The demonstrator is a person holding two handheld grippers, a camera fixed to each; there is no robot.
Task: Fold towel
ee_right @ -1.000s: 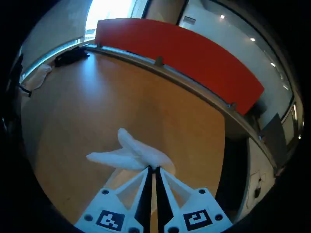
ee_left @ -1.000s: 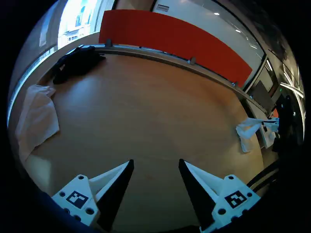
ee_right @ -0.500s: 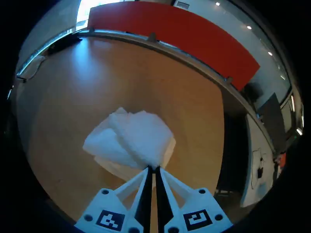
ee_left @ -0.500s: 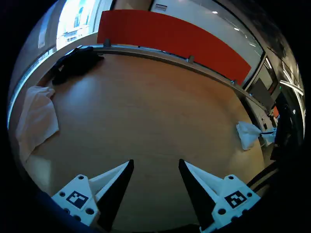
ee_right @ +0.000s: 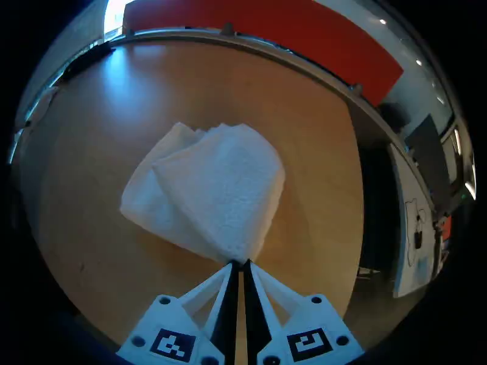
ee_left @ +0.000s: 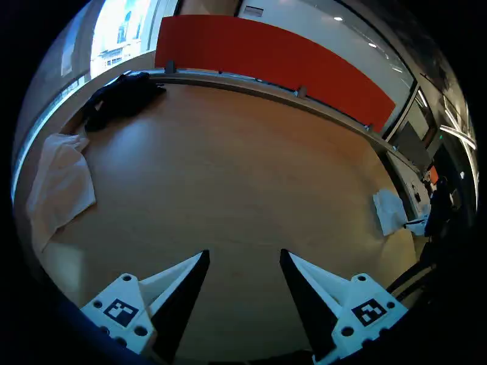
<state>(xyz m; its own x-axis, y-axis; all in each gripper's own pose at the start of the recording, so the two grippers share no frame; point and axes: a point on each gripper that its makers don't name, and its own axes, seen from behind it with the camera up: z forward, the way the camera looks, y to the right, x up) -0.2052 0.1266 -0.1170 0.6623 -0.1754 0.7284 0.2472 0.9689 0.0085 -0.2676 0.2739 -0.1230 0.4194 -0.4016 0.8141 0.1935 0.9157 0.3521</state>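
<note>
White terry cloth, the towel [ee_right: 207, 188], is seen bunched in loose layers at the centre of the right gripper view, over the wooden tabletop [ee_right: 304, 152]. Its edge is pinched at 6 o'clock by the closed fingers of the right gripper [ee_right: 239, 263]. The left gripper [ee_left: 243, 250] is held empty, fingers apart. The towel is judged soft, light and limp; a free corner is best taken.

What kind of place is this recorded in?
Probably an office: a long wooden desk with a red divider panel along its far edge and a big window beyond. The right hand-held gripper pinches a white towel.
</note>
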